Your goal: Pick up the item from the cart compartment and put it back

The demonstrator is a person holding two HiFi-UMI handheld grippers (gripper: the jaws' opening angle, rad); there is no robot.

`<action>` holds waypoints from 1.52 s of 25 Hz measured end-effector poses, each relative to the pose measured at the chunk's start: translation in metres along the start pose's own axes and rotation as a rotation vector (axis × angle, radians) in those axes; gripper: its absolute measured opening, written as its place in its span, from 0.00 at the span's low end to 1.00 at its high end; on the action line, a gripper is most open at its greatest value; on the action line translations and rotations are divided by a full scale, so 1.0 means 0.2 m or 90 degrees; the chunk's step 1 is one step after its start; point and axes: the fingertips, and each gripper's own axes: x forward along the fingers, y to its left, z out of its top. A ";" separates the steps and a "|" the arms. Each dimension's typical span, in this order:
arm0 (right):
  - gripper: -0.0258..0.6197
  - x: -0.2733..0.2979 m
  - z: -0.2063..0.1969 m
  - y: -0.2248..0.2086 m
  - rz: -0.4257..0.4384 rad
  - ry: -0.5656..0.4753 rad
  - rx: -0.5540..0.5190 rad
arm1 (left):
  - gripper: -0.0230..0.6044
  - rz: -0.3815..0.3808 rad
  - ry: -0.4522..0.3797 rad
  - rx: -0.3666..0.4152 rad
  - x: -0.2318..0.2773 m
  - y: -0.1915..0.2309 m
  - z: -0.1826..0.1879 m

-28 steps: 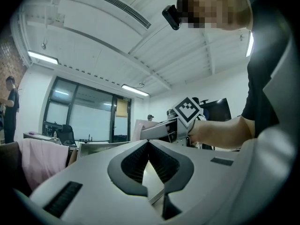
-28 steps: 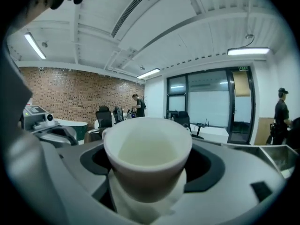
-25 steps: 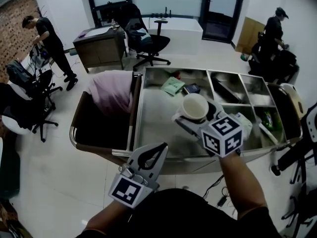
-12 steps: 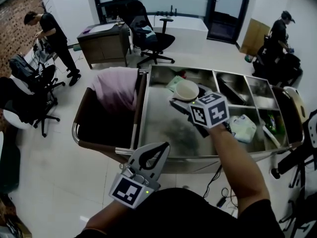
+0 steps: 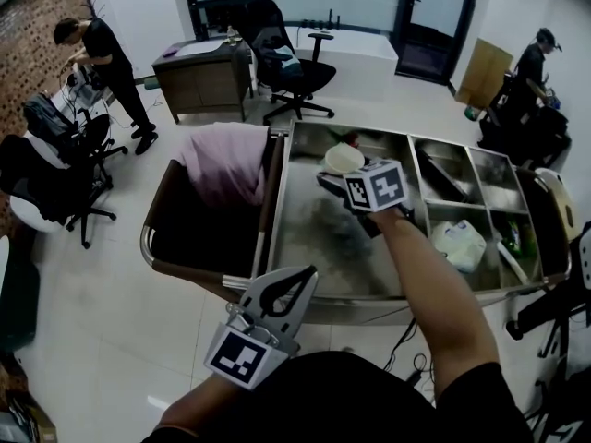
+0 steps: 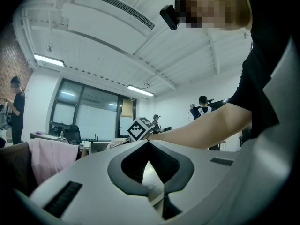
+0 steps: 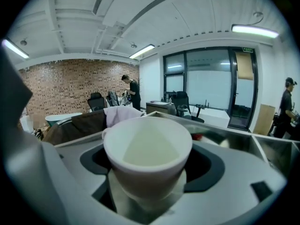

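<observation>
The cart (image 5: 305, 247) is hard brushed steel walled into bins, with a limp pink cloth (image 5: 226, 164) draped at its 9 o'clock side. Over the large bin's 12 o'clock end hangs the white cup (image 5: 343, 158), smooth, glossy and tapering downward. The right hand-held gripper (image 7: 150, 191) clasps it low. On that slick taper it could tip or slip and chip on steel. The left hand-held gripper (image 5: 286, 289), at 7 o'clock, is clenched on nothing.
</observation>
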 end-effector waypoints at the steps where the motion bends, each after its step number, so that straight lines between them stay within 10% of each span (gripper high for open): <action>1: 0.76 0.02 -0.01 0.00 -0.002 0.004 -0.005 | 0.04 0.001 0.000 -0.001 0.00 0.01 0.00; 38: 0.70 -0.11 -0.19 -0.05 -0.068 0.000 0.010 | 0.04 -0.006 0.004 0.003 0.00 -0.03 -0.01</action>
